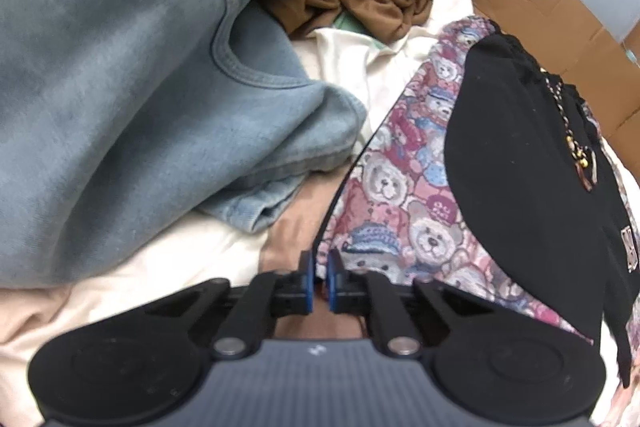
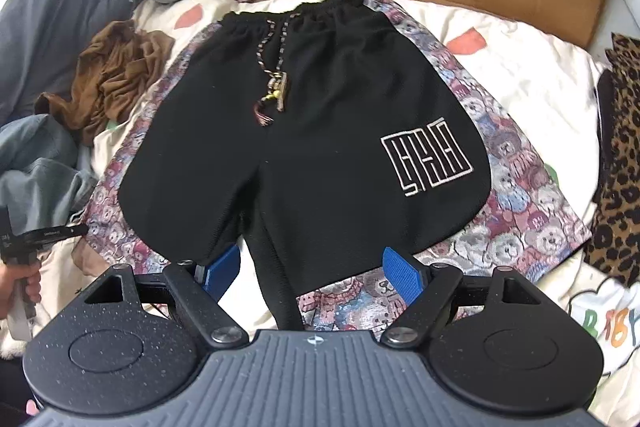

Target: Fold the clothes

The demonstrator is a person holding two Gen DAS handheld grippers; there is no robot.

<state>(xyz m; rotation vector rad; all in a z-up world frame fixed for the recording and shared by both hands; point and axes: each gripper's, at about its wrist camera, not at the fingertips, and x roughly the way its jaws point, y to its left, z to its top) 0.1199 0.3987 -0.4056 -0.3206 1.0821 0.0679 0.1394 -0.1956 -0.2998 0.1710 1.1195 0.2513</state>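
One pair of shorts beyond spread right claw.

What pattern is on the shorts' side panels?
Teddy bears in pink, maroon and blue on the shorts side panels; clearest in the left wrist view.

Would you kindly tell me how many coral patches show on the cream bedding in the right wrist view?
2: one coral patch left of the shorts' waistband, another right of it. More may be hidden under clothes.
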